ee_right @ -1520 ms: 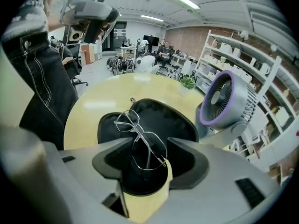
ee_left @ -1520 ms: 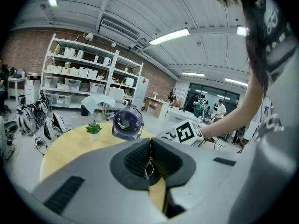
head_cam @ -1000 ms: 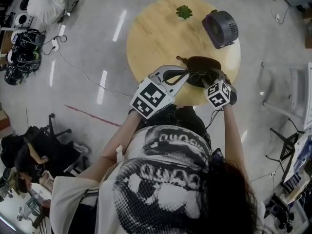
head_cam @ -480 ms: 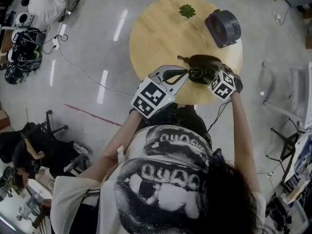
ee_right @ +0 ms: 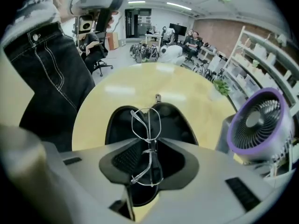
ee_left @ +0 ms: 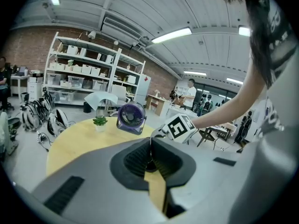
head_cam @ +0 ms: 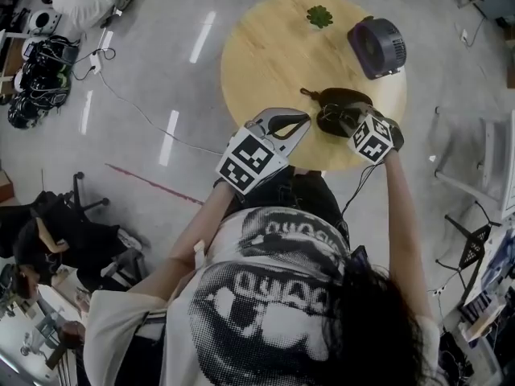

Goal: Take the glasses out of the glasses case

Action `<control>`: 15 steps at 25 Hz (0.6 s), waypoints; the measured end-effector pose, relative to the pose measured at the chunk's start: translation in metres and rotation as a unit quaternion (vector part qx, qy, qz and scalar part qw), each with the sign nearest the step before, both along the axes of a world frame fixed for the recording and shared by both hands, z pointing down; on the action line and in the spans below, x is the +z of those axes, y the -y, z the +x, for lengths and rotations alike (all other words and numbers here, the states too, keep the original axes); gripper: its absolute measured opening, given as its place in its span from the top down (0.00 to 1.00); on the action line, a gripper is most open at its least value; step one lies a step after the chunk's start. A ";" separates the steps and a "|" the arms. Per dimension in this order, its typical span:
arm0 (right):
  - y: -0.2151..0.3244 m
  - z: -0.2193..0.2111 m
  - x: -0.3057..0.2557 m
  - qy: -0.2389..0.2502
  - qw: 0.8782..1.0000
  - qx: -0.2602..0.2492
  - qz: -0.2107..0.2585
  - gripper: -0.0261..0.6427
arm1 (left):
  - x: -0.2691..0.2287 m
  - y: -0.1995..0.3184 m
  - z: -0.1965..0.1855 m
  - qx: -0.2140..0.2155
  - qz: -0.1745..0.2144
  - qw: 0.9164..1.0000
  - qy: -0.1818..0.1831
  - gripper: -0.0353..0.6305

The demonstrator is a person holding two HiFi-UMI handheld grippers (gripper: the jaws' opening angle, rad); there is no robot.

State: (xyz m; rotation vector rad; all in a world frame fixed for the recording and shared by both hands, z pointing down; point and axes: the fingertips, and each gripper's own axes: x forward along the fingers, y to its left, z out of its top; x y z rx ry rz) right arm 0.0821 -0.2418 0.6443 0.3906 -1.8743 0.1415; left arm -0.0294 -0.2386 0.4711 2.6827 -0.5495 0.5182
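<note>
my right tongs [ee_right: 150, 150] just closed onto the glasses [ee_right: 147, 125] over the open case [ee_right: 180, 122], left tongs [ee_left: 150, 148] clenched, empty

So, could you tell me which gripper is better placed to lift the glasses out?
Right. The right gripper, jaws just closing, pinches the glasses over the open case; the left gripper is shut, empty, off to one side.
</note>
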 end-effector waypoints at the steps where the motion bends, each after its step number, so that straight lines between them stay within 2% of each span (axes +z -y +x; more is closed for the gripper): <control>1: 0.000 -0.001 -0.002 0.001 1.000 0.005 0.012 0.81 | 0.001 0.000 -0.002 -0.002 -0.001 1.000 0.001 0.92; 4: -0.001 -0.003 -0.007 0.010 0.999 0.025 0.040 0.81 | 0.004 -0.002 -0.003 -0.003 -0.005 1.000 0.001 0.92; 7: 0.003 -0.006 -0.018 0.041 0.995 0.064 0.063 0.81 | 0.005 -0.004 0.000 0.002 -0.007 1.000 0.000 0.92; 15: 0.018 -0.011 -0.066 0.120 0.971 0.163 0.124 0.82 | 0.010 -0.010 0.006 0.013 -0.015 1.000 0.001 0.92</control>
